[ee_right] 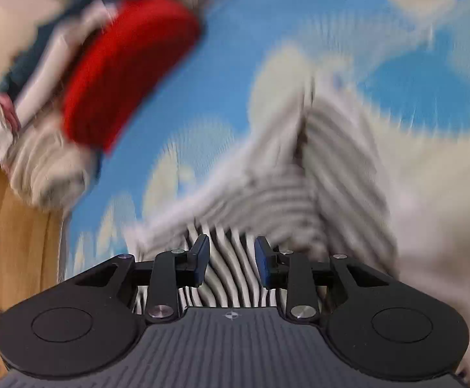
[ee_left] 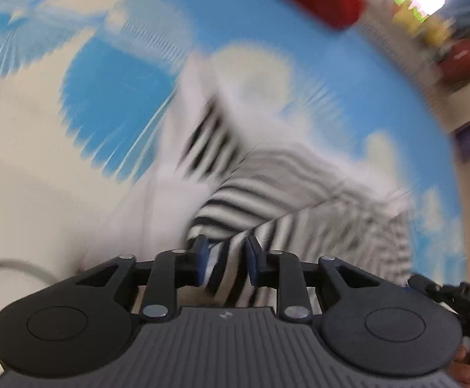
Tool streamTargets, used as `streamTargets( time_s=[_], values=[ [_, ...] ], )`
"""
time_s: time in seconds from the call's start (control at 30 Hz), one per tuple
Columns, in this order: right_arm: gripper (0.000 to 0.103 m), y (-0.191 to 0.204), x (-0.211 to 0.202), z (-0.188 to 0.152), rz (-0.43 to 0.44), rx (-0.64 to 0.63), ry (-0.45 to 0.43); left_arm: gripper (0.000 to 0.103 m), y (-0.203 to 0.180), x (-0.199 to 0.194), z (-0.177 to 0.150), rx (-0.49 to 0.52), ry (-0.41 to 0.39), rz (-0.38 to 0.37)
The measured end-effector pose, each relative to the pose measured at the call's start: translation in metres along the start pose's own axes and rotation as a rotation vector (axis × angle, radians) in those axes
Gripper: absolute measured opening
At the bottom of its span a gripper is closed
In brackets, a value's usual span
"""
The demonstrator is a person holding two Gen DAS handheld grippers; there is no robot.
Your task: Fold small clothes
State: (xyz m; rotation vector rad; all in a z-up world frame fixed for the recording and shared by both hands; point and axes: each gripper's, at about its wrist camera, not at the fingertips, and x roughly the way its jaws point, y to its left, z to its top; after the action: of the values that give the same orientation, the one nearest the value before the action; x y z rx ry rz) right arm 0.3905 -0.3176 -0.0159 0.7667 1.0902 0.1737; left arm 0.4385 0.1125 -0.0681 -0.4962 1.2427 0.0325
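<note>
- Both tongs, the left gripper and right gripper, stand narrowly parted with the striped garment between their pads; a firm pinch cannot be told through the blur.
- Garment lies bunched on the blue-and-cream sheet.
- Judged step: carrying a fold over; next, lay it flat.

left wrist: close, low over striped garment | right wrist: same | shared: garment, blue sheet

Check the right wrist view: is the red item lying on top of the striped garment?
No: the red item lies apart from the striped garment, with blue patterned sheet between them.
</note>
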Motion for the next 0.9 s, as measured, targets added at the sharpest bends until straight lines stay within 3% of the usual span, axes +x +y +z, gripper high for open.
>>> streamTargets(
  time_s=[0.03,0.1,0.2,0.27,0.37,0.47,0.57,0.73,0.83,0.9],
  values=[
    [0.033,-0.003,0.010,-0.003,-0.078,-0.009,0.047,0.019,0.006,0.007,-0.002,-0.031,0.029,0.023],
    [0.029,-0.014,0.024,-0.009,-0.282,-0.044,0.094,0.018,0.015,0.007,-0.001,-0.068,0.034,0.005],
    [0.027,-0.021,0.019,-0.004,-0.266,0.012,0.074,0.018,0.005,-0.012,0.005,-0.013,-0.025,-0.010],
    [0.028,-0.010,0.007,-0.001,-0.235,-0.031,0.007,0.018,0.002,-0.024,0.009,0.015,-0.064,-0.032],
    [0.032,0.005,-0.005,0.003,-0.192,-0.081,-0.056,0.018,-0.001,-0.022,0.006,0.019,-0.037,-0.037],
    [0.033,-0.003,0.008,0.004,-0.248,-0.048,0.025,0.018,0.001,-0.002,0.002,0.019,0.047,0.025],
    [0.032,-0.009,0.015,-0.004,-0.307,0.008,0.066,0.024,0.003,-0.009,-0.002,0.026,0.024,0.060],
    [0.034,0.034,-0.032,-0.005,-0.285,-0.123,-0.108,0.027,-0.014,-0.067,-0.016,0.154,-0.132,0.045],
    [0.035,0.056,-0.084,-0.006,-0.234,-0.137,-0.251,0.030,-0.024,-0.107,-0.038,0.208,-0.222,0.045],
    [0.041,0.064,-0.123,-0.014,-0.199,-0.142,-0.341,0.030,-0.025,-0.139,-0.059,0.238,-0.256,0.021]
  ],
)
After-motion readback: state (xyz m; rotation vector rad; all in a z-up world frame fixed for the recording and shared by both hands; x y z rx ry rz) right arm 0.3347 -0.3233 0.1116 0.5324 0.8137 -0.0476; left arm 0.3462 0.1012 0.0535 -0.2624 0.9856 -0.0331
